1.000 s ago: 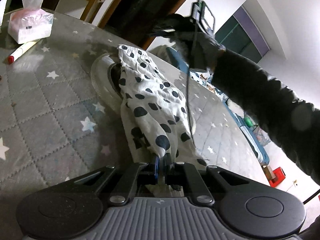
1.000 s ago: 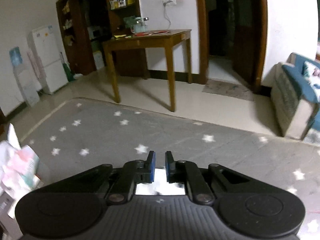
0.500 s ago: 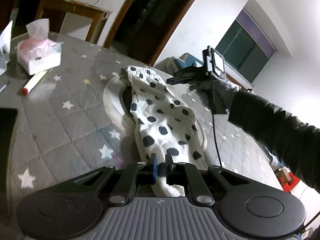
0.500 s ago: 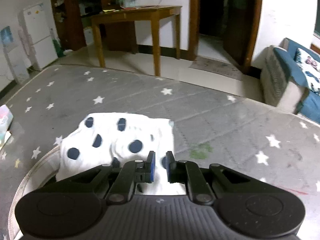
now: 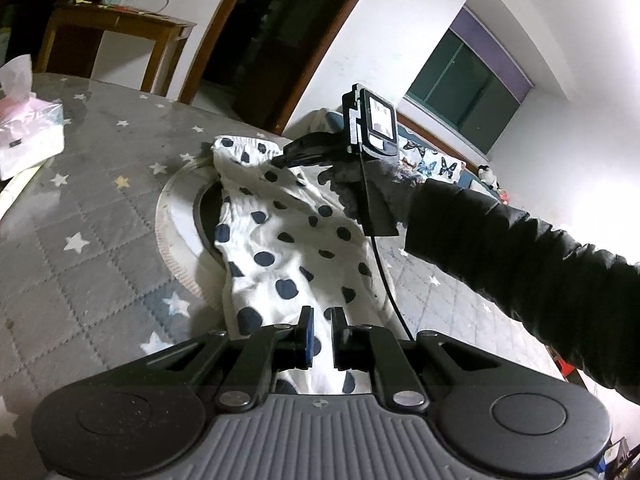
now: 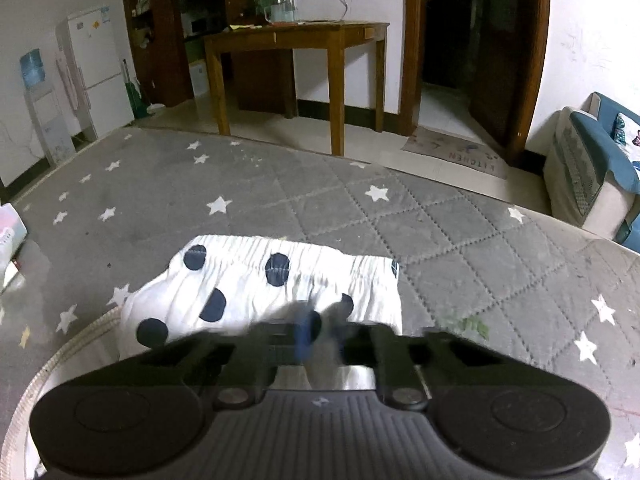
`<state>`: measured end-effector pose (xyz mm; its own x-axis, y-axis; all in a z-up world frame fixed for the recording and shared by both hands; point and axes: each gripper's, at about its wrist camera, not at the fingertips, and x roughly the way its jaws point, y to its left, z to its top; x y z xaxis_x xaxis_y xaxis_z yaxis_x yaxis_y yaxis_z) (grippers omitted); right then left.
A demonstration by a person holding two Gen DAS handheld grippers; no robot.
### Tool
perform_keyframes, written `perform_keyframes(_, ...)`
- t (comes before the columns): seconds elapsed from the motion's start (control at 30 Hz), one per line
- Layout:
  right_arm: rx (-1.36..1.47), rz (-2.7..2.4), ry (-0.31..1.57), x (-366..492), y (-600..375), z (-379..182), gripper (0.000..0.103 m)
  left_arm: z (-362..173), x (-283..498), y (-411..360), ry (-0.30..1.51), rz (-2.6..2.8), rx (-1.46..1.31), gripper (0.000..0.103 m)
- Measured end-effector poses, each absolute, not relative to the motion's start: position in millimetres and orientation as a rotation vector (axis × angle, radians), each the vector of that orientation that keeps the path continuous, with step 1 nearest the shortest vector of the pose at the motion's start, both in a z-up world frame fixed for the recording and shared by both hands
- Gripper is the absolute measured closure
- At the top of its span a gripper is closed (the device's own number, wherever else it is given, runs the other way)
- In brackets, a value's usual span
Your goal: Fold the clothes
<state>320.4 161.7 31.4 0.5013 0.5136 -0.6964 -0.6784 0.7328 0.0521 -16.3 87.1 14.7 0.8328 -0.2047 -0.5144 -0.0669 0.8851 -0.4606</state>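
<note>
1. Two grippers: left gripper (image 5: 319, 330) has let go since a second ago — fingers parted over the garment (image 5: 288, 240).
2. Right gripper (image 6: 320, 334) blurred; grip unclear.
3. Garment now lies on the tabletop (image 5: 80, 216) — fold likely laid.

Layout, as we find it
We log the garment (image 5: 280, 240) mid-frame on the mat (image 5: 80, 248), over a ring (image 5: 172, 216); tissue pack (image 5: 28, 140) far left; table (image 6: 296, 36) upper centre.

- Right gripper (image 6: 319, 330) fingers are motion-blurred; their gap cannot be judged.
- Garment's (image 5: 288, 240) near end is hidden under the left gripper (image 5: 319, 330).
- Tissue pack (image 5: 28, 136) is cut by the left edge.
</note>
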Motion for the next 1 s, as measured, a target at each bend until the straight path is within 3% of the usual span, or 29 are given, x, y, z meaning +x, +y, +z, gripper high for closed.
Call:
perform_keyframes(0.27,-0.228,0.630,0.663,331,141,50,0.099,10,-4,81,0.602,-0.101,-0.460,0.093)
perform_keyframes(0.43,-0.267,0.561,0.713,339,137,31,0.094,2,1,80,0.631,-0.098,-0.456,0.093)
perform_keyframes(0.6,-0.225,0.633,0.700,332,122,47,0.087,3,1,81,0.628,-0.094,-0.456,0.093)
perform_keyframes(1.0,-0.389,0.884,0.809,250,98,57,0.085,1,8,86,0.642,-0.059,-0.446,0.093)
